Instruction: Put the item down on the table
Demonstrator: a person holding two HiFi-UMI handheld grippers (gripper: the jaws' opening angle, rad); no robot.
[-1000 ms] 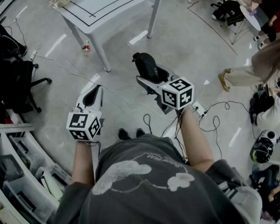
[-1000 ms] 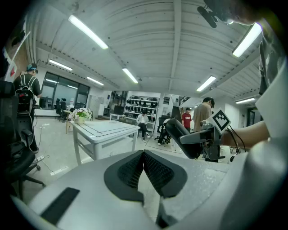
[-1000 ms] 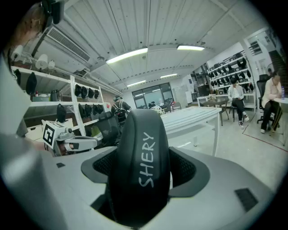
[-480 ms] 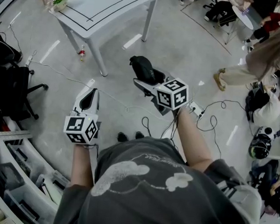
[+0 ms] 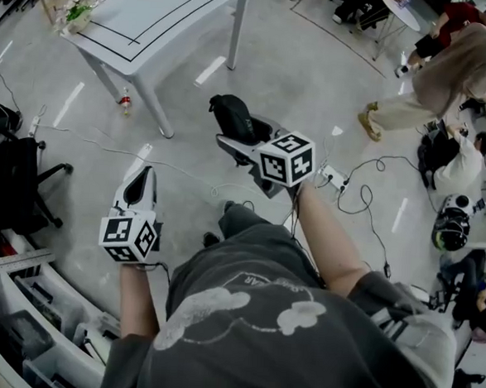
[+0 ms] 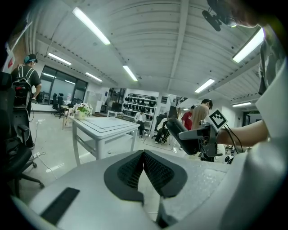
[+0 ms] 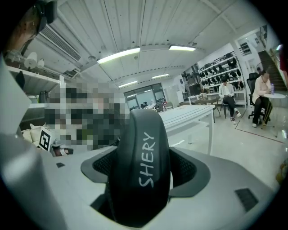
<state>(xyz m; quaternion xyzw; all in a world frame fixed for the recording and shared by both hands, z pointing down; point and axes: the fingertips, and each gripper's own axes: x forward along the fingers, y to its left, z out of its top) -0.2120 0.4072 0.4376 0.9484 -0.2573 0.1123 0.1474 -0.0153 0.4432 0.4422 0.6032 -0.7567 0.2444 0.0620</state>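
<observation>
Gripped the black case (image 7: 140, 166) in the right gripper's (image 5: 235, 135) 2 jaws, well short of the white table (image 5: 160, 13); left gripper (image 6: 143, 157) pinched together, empty; judged mid-carry; called next for reaching the table, lowering, releasing.

Noted: item (image 7: 142, 134) matte black with white lettering "SHERY". The right gripper (image 7: 144, 168) and left gripper (image 6: 143, 157) both have pale grey shells and black, finely gridded pads (image 6: 157, 173), and each carries a cube (image 5: 285, 159) of black-and-white square markers. The table (image 5: 155, 25) is white with thin black outline lines on top, the floor (image 5: 302, 60) is glossy pale grey, and the shirt (image 5: 258, 331) is dark grey with what looks like a white cloud print.
</observation>
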